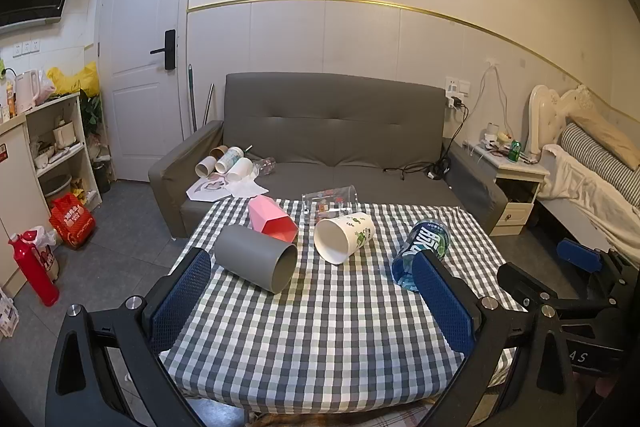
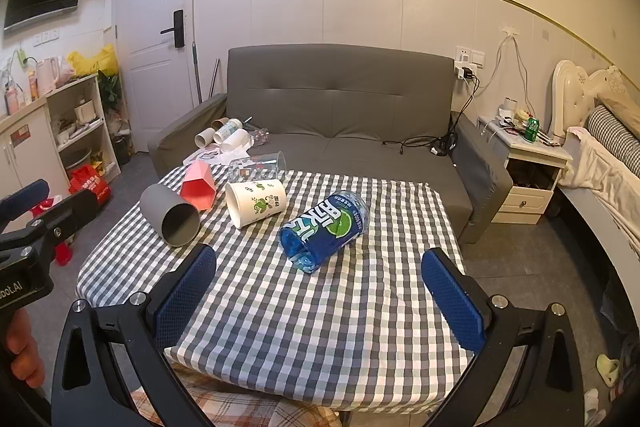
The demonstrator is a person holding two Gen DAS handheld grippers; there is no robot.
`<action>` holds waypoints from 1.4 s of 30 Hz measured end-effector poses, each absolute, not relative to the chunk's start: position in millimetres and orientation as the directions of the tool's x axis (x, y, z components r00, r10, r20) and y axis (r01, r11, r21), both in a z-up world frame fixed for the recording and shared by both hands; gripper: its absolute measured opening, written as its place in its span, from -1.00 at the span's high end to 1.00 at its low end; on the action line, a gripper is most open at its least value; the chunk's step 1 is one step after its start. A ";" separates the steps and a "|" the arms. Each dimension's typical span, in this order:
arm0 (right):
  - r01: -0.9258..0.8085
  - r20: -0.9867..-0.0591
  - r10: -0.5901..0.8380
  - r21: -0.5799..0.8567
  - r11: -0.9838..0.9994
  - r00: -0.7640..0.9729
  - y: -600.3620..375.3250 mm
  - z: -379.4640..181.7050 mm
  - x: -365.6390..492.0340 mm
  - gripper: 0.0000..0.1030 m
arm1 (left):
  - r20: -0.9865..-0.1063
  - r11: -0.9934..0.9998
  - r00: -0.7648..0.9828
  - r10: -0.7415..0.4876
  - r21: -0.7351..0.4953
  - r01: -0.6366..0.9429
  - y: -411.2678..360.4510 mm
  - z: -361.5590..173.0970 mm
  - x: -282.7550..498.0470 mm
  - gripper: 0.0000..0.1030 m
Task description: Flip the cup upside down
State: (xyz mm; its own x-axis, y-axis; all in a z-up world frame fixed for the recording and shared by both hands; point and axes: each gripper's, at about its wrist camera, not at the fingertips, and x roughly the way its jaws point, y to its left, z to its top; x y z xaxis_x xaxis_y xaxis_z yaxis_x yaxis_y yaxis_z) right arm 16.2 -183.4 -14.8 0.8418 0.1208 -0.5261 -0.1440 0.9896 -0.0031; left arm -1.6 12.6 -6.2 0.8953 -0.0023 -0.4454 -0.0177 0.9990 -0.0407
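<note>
Several cups lie on their sides on a checked tablecloth: a grey cup, a pink cup, a white cup with green print, a clear glass and a blue printed cup. My left gripper is open and empty over the table's near edge. My right gripper is open and empty, just short of the blue cup.
A grey sofa stands behind the table with paper cups on its left seat. A shelf unit and red bottle are at left. A nightstand and bed are at right.
</note>
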 end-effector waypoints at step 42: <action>-0.153 -0.520 0.134 0.008 0.988 0.843 -180.6 -9.8 15.9 -1.00 | -0.447 0.999 0.894 0.002 -0.041 -0.023 17.2 -15.6 -10.1 -1.00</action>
State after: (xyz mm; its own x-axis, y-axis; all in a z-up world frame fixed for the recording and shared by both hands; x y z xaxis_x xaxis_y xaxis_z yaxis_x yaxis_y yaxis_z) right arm 15.9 -180.6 -9.8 0.8433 0.1343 -0.5204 -0.1527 0.9882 0.0076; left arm -10.1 17.2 -15.6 0.8945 0.0019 -0.4471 -0.0227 0.9989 -0.0412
